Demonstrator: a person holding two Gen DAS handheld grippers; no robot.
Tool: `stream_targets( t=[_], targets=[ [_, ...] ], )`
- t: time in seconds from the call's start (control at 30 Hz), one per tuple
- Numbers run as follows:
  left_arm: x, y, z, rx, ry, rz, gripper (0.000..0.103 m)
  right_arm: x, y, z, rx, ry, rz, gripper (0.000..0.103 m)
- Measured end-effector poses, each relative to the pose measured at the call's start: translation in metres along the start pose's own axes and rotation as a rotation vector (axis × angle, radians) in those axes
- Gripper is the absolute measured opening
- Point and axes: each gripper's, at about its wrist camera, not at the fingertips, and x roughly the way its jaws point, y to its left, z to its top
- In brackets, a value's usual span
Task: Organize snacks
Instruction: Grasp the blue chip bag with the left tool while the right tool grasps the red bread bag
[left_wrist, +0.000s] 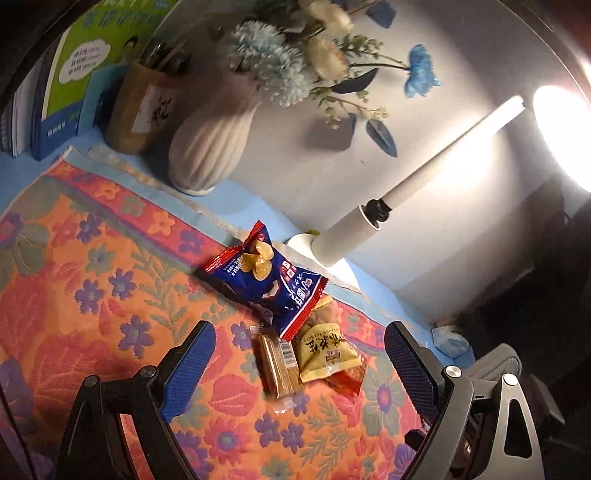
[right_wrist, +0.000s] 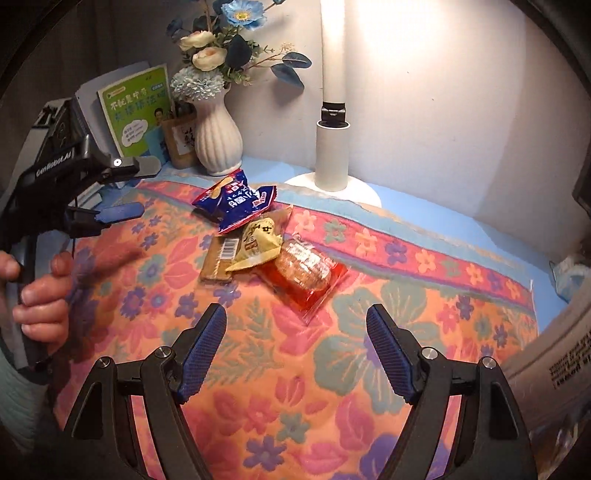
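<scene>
Both claws are standing released and empty over the flowered cloth (right_wrist: 258, 369) covering the tabletop, and neither is touching a snack.

The left claw (left_wrist: 299, 354) is sitting nearest the pile: the brown bar (left_wrist: 275, 365) and the yellow packet (left_wrist: 325, 354) are lying just ahead of it, between its spread blue fingers (left_wrist: 192, 365), with the bar's long axis running away from the claw, roughly in line with the way it is pointing. Its jaws are straddling the bar's narrow width, so I judge it the better placed to close first.

The right claw (right_wrist: 295, 350) is hanging a little further back. Ahead of it, and slightly to its right, the red packet (right_wrist: 304, 275) is lying slantwise, one corner pointing back toward the claw. Beyond that are the yellow packet (right_wrist: 258, 242) and the bar (right_wrist: 218, 262), ahead and to the left.

Farthest from both, the blue crisp bag (left_wrist: 264, 284) is resting partly on the others, near the white vase (left_wrist: 210, 147) and the lamp base (right_wrist: 332, 184).
</scene>
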Motion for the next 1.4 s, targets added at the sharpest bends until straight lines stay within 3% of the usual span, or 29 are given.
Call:
stream_targets(
  t=[0.07,0.2,0.37,0.57,0.77,0.83,0.9,1.0,1.1,1.2,1.4],
  targets=[
    [0.019,0.006,0.005,-0.048,0.009,0.009,0.091,0.021,-0.003,0.006,-0.030,0.003,-0.011,0.078],
    [0.060,0.020,0.011,-0.127,0.015,0.028,0.091,0.057,-0.005,0.018,-0.057,0.029,0.046,0.078],
    [0.092,0.031,0.018,-0.158,0.026,0.035,0.091,0.091,-0.003,0.027,-0.150,0.042,0.065,0.078],
    [0.103,0.033,0.024,-0.119,0.000,0.002,0.091,0.106,-0.004,0.023,-0.170,0.061,0.074,0.080],
    [0.113,0.013,0.019,0.013,-0.010,0.093,0.091,0.108,0.007,0.019,-0.208,0.075,0.031,0.081],
    [0.114,0.015,0.020,0.011,-0.007,0.098,0.071,0.103,0.004,0.017,-0.197,0.067,0.021,0.076],
    [0.113,0.020,0.021,-0.004,0.003,0.074,0.068,0.098,0.004,0.015,-0.193,0.053,0.026,0.063],
    [0.110,0.026,0.022,-0.022,0.008,0.051,0.064,0.090,0.007,0.010,-0.202,0.047,0.013,0.057],
    [0.100,0.028,0.019,-0.029,0.009,0.047,0.055,0.083,0.010,0.003,-0.193,0.060,0.009,0.055],
    [0.078,0.028,0.014,-0.020,0.006,0.033,0.054,0.067,0.009,-0.011,-0.152,0.084,0.030,0.054],
    [0.022,0.007,-0.019,0.128,0.050,-0.023,0.052,0.017,0.004,-0.061,-0.061,0.121,0.001,0.054]
  ],
)
